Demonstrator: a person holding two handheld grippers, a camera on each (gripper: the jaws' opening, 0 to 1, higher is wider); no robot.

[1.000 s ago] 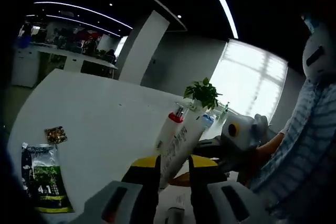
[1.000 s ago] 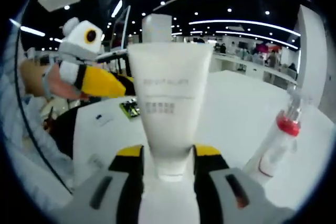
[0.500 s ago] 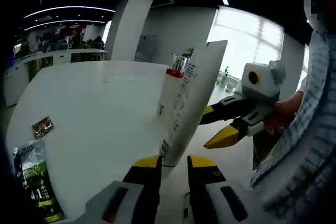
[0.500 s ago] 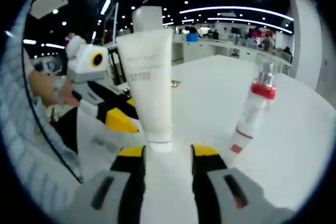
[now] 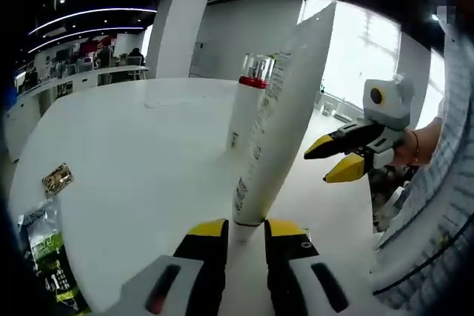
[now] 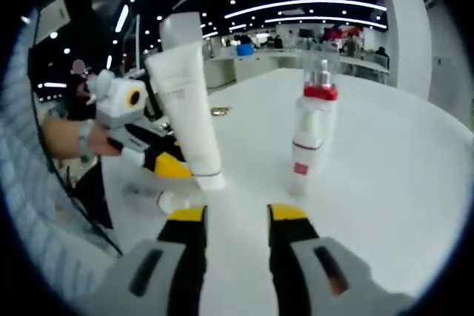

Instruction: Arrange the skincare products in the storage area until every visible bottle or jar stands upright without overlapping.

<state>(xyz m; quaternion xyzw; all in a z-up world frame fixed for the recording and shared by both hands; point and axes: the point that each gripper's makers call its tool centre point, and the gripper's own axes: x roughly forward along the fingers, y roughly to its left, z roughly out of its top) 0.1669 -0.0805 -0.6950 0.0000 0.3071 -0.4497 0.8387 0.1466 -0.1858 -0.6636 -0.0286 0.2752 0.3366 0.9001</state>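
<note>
Both tongs stand spread with nothing between their jaws. Left tongs point at the base of a white tube, which stands cap-down on the white desk, tilted a little in that view; its cap sits just ahead of the yellow jaw tips, and I cannot tell if they touch it. Right tongs hang over the desk, short of both products; in the left gripper view they come in from the right, held by a person's hand, near the tube but apart from it.

Just behind the tube in the left gripper view stands a white pump bottle with a red collar and clear cap, upright. In the right gripper view the tube and the bottle stand apart, tube to the left. A small white item lies on the desk near the tube's foot, too blurred to name.

At the desk's far left edge lie a green packet and a small brown packet.
</note>
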